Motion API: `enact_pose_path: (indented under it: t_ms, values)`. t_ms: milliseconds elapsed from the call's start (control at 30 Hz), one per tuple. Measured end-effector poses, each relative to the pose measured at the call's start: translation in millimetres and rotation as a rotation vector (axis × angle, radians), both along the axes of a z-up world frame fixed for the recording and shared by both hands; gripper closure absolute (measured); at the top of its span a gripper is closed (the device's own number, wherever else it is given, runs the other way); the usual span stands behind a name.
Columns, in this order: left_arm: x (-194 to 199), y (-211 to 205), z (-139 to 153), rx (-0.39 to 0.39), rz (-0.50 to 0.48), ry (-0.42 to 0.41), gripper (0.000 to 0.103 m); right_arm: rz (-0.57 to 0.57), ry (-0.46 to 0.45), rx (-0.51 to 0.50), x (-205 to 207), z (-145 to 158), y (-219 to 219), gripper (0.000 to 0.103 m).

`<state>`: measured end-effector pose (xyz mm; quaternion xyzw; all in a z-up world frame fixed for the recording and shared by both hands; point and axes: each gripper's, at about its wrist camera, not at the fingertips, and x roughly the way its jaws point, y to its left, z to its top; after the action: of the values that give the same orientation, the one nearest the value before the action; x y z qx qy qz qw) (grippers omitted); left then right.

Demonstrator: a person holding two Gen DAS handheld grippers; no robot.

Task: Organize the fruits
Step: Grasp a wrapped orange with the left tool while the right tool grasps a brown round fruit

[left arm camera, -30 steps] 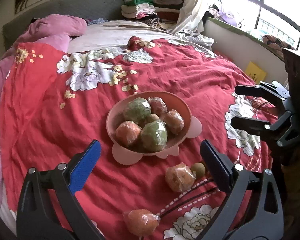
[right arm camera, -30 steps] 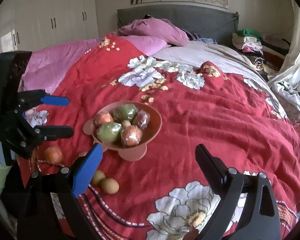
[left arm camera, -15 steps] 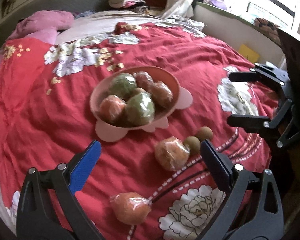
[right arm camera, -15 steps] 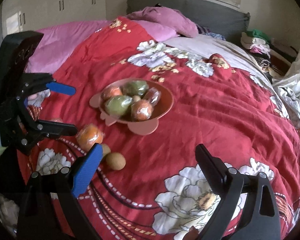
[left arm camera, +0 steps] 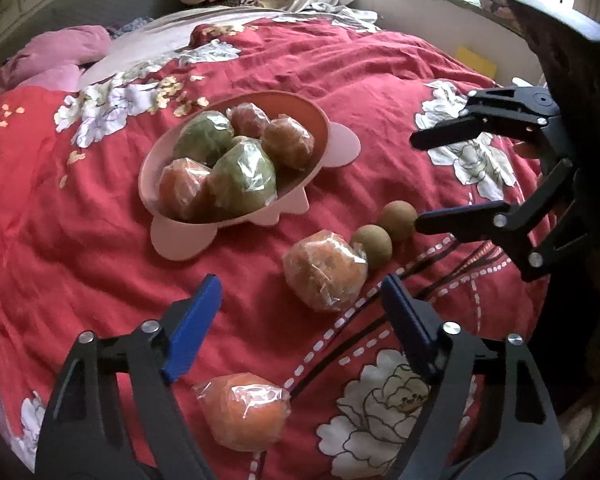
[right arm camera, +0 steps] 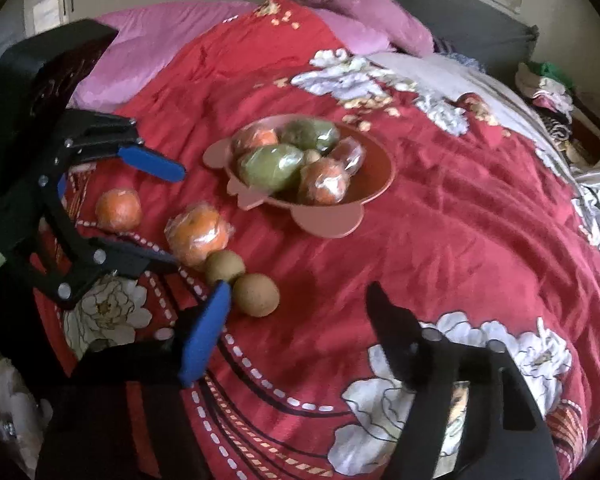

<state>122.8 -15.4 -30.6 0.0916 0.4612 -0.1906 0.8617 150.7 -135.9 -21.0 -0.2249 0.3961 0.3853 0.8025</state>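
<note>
the left gripper hangs over the red flowered bedspread, its jaws closing with nothing between the blue pads. just under it lies a plastic-wrapped orange; just ahead and to its right a second wrapped orange, touching the nearer of two small round brown fruits. further ahead sits the pink scalloped bowl, heaped with wrapped green and orange fruits.

the right gripper is also closing on nothing, the farther brown fruit just beside its left pad. the bowl lies ahead of it.
</note>
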Motion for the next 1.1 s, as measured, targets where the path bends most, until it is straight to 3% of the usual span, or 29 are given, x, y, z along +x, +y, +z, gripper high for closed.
enact_pose_path:
  t_ms: [533, 767, 1100]
  values:
    - [2.8, -5.7, -7.9, -0.022, -0.045, 0.016, 0.041, 0.09, 0.038, 0.005, -7.8, -14.6, 11.0, 0.076]
    - [10.3, -7.1, -13.0, -0.02, -0.06, 0.029, 0.045, 0.093, 0.072, 0.047, -1.5, -17.3, 8.2, 0.077]
    - [18.6, -12.0, -18.0, -0.042, -0.093, 0.046, 0.056, -0.007, 0.099, 0.116, 13.2, -13.2, -10.9, 0.077]
